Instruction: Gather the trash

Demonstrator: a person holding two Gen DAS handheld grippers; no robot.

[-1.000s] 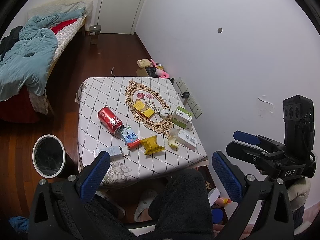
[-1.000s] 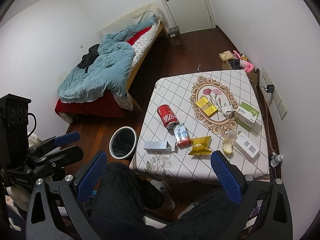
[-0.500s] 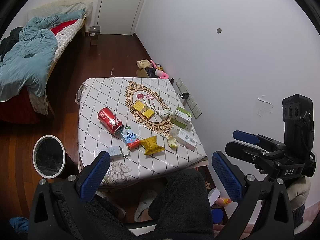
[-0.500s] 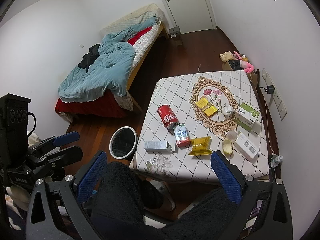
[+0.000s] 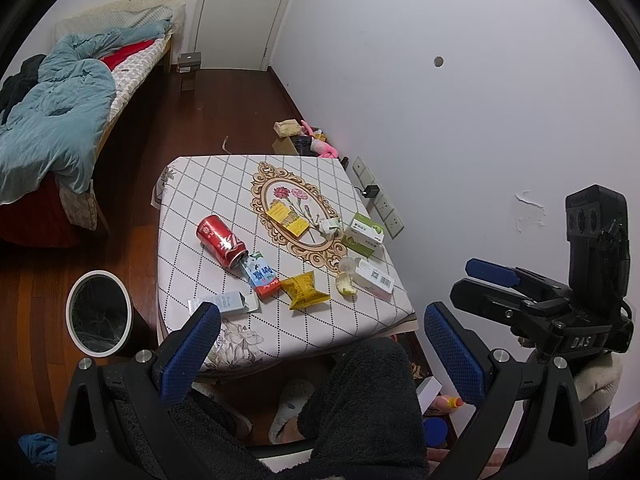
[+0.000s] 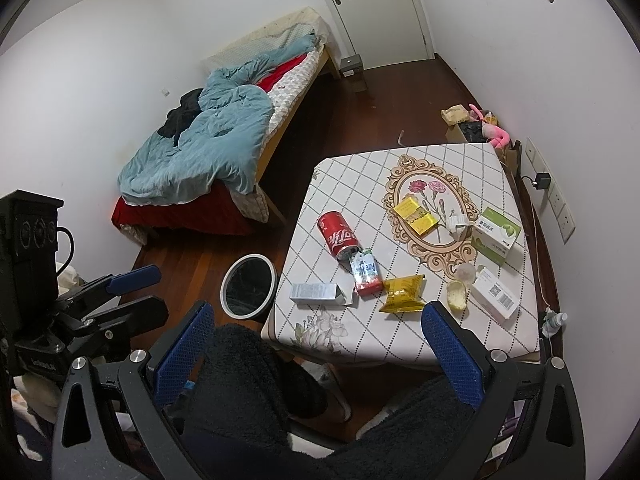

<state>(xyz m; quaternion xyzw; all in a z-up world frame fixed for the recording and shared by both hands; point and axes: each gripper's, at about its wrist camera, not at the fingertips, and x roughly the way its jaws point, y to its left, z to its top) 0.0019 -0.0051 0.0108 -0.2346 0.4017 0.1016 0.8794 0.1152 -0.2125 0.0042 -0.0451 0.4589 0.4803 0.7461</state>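
Both grippers, the left gripper (image 5: 320, 344) and the right gripper (image 6: 316, 344), hang with fingers spread wide and empty, well back from the table (image 5: 360, 320), likely sizing up the litter. On it lie a tipped red can (image 5: 220, 240), a carton (image 5: 262, 276) and a yellow packet (image 5: 304, 290). The bin (image 5: 100, 318) stands just beside the table, within easy reach for drops.

Can (image 5: 221, 241): glossy red metal. Snack bag (image 5: 304, 291): shiny yellow foil. Floor (image 5: 36, 276): polished dark wood; tbl cover (image 5: 192, 184): smooth, printed, w/ slight sheen.
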